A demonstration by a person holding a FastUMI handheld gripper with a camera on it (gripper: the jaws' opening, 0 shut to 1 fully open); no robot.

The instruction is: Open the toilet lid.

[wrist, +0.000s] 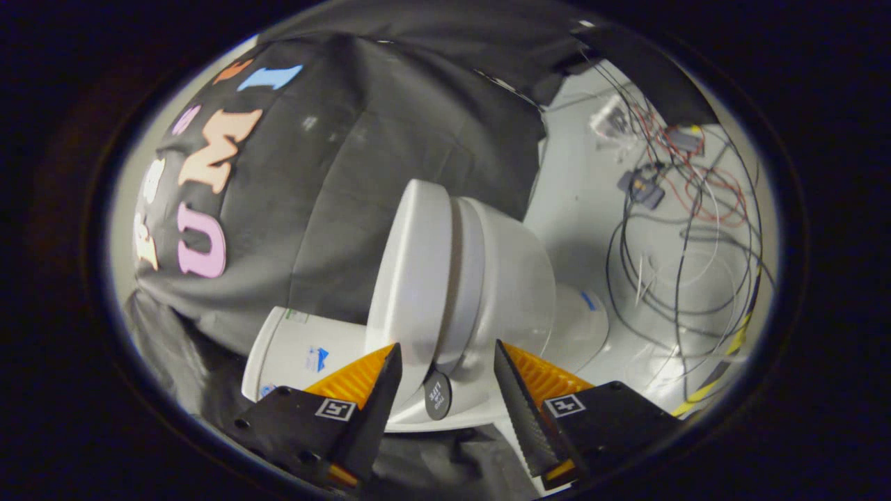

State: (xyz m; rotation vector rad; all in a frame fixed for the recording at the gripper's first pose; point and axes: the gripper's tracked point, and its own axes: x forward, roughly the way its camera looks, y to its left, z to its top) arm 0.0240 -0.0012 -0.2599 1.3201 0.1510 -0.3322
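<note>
White plastic toilet lid (411, 278) sits just ahead of the tongs (445, 379), which gape wide and grip nothing, straddling the lid's near edge, likely to lever it.

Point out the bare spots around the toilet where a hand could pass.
Bare pale surface lies between the toilet and the wires. It is crowded among the wires, and at the lid, which stands close to the black cloth. The gripper has its fingers open around the toilet's near end.
</note>
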